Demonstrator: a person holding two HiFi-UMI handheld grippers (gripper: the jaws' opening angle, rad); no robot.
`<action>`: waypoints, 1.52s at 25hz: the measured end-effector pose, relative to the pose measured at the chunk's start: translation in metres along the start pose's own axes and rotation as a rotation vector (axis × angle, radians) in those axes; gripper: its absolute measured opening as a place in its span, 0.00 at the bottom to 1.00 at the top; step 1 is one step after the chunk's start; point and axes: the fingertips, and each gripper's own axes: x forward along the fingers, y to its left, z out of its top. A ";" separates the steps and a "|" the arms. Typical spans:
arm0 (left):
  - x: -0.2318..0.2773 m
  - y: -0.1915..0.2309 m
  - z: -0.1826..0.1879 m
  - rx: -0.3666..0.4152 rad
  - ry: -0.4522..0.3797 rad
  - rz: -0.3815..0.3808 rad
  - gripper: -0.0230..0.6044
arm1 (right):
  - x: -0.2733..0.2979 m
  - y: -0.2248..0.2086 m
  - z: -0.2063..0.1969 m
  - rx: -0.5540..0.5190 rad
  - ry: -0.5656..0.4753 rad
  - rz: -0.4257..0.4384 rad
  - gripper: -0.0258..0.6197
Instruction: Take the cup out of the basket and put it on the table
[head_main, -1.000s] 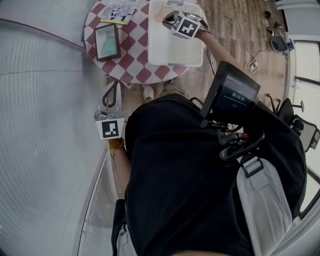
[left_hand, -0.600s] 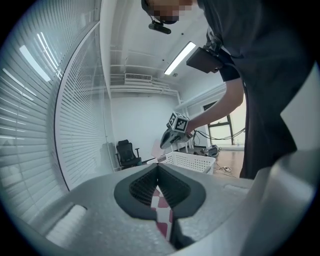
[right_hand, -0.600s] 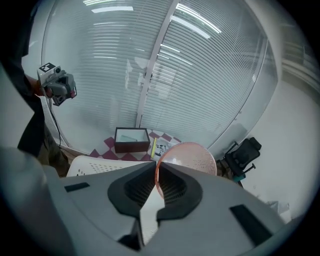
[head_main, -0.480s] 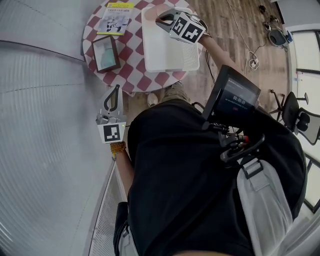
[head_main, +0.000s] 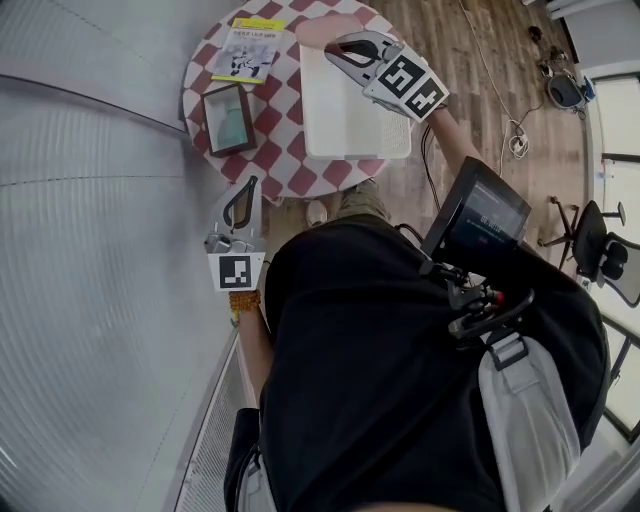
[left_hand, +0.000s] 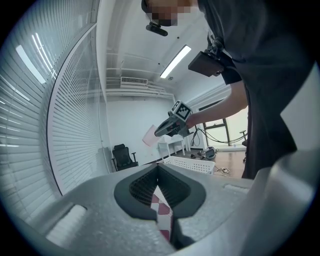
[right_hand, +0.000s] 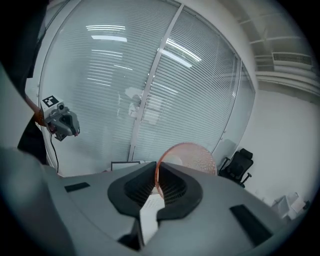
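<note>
A pale pink translucent cup (head_main: 318, 30) hangs above the far rim of the white basket (head_main: 355, 120), with my right gripper (head_main: 338, 48) shut on its rim. In the right gripper view the cup's (right_hand: 192, 157) thin wall is pinched between the dark pads of the right gripper (right_hand: 156, 169). My left gripper (head_main: 241, 203) stays off the near edge of the round checkered table (head_main: 290, 165), shut with nothing in it. The left gripper view shows its own tips (left_hand: 159, 168) meeting, with the right gripper (left_hand: 170, 128) and cup (left_hand: 150, 135) raised over the basket (left_hand: 192, 164).
On the table's left half lie a dark framed picture (head_main: 228, 118) and a yellow-edged booklet (head_main: 245, 48). A curved wall of blinds (head_main: 90, 250) runs along the left. A screen (head_main: 485, 215) hangs at the person's chest. Cables (head_main: 515, 140) and an office chair (head_main: 600, 235) stand on the wooden floor.
The right gripper has lifted out of the basket with the cup and now hangs higher over its far rim. The left gripper has drifted slightly up and stays shut.
</note>
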 end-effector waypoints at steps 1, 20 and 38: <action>0.001 0.000 -0.001 -0.011 0.004 0.000 0.04 | -0.003 0.001 0.005 0.002 -0.017 -0.006 0.08; 0.031 -0.019 0.012 -0.063 -0.059 -0.098 0.04 | -0.090 0.030 0.052 0.120 -0.317 -0.095 0.08; 0.044 -0.054 0.047 -0.099 -0.117 -0.229 0.04 | -0.132 0.104 0.022 0.224 -0.484 -0.087 0.08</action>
